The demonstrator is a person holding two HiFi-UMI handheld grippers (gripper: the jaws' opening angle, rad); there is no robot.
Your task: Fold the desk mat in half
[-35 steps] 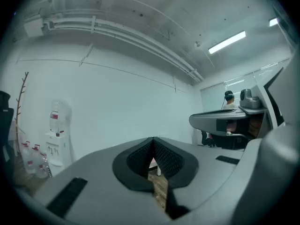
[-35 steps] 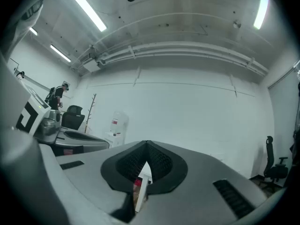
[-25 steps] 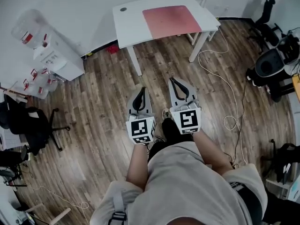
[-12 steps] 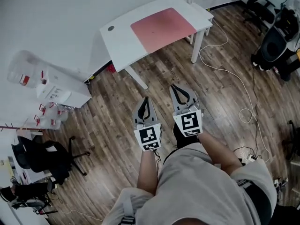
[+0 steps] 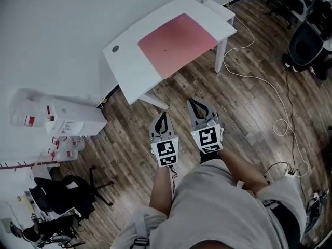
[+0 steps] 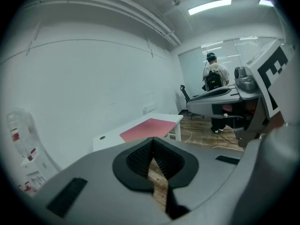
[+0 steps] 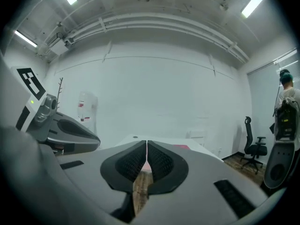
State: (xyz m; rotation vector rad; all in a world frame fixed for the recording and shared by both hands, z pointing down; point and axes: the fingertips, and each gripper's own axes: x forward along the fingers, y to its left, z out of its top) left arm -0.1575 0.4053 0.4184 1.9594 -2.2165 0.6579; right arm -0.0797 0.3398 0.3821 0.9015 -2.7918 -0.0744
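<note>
A pink desk mat [image 5: 176, 39] lies flat on the white desk [image 5: 127, 69] at the top of the head view. Both grippers hang over the wooden floor, short of the desk's near edge and touching nothing. My left gripper [image 5: 162, 114] is shut with nothing in it, its tip pointing at the desk. My right gripper [image 5: 193, 102] beside it is also shut and empty. In the left gripper view the mat [image 6: 150, 125] shows beyond the closed left gripper [image 6: 152, 143]. In the right gripper view the right gripper [image 7: 146, 145] hides most of the desk [image 7: 133, 138].
A white cable [image 5: 282, 119] trails over the floor right of the desk. A white cabinet with a water bottle [image 5: 65, 119] stands at the left wall. Office chairs [image 5: 67, 196] sit lower left and upper right. A person [image 6: 214, 78] stands far off.
The desk and mat have grown larger and nearer in the head view. Both grippers have travelled forward toward the desk, still shut and empty.
</note>
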